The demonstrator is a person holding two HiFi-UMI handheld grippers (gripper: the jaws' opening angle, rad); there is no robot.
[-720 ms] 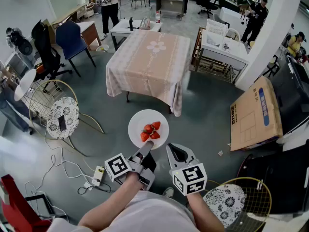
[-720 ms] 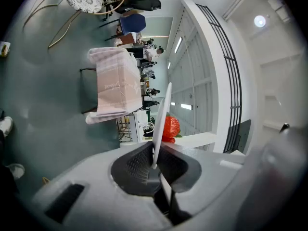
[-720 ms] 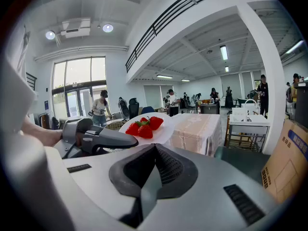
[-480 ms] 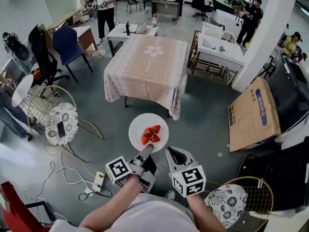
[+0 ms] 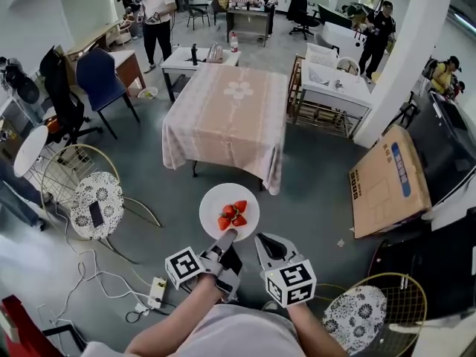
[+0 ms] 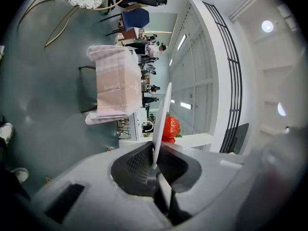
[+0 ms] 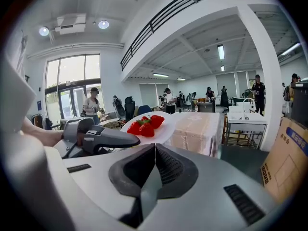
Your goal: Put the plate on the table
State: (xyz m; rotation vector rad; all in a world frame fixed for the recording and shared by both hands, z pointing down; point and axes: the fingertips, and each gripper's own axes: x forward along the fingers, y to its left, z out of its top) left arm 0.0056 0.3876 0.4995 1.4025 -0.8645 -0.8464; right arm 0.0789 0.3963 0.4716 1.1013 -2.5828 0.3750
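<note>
A white plate [image 5: 214, 199] with several strawberries [image 5: 232, 214] hangs level above the grey floor, short of the table [image 5: 230, 103] with the pale pink cloth. My left gripper [image 5: 226, 237] is shut on the plate's near rim. In the left gripper view the plate [image 6: 161, 119] shows edge-on between the pads, with the strawberries [image 6: 170, 128] beyond. My right gripper [image 5: 268, 242] sits just right of the plate, shut and holding nothing. The right gripper view shows its closed jaws [image 7: 153, 150], the plate [image 7: 163, 130], the left gripper [image 7: 98, 137] and the table [image 7: 195, 129].
A cardboard box [image 5: 390, 177] leans at the right. Round wire chairs with patterned cushions stand at the left [image 5: 97, 193] and lower right [image 5: 357, 312]. Cables and a power strip [image 5: 156, 290] lie on the floor. A blue chair [image 5: 100, 64], white desks and people stand behind the table.
The whole view has shifted slightly; the table and plate sit a little higher and the plate stays held by the left gripper. The right gripper stays shut beside it.
</note>
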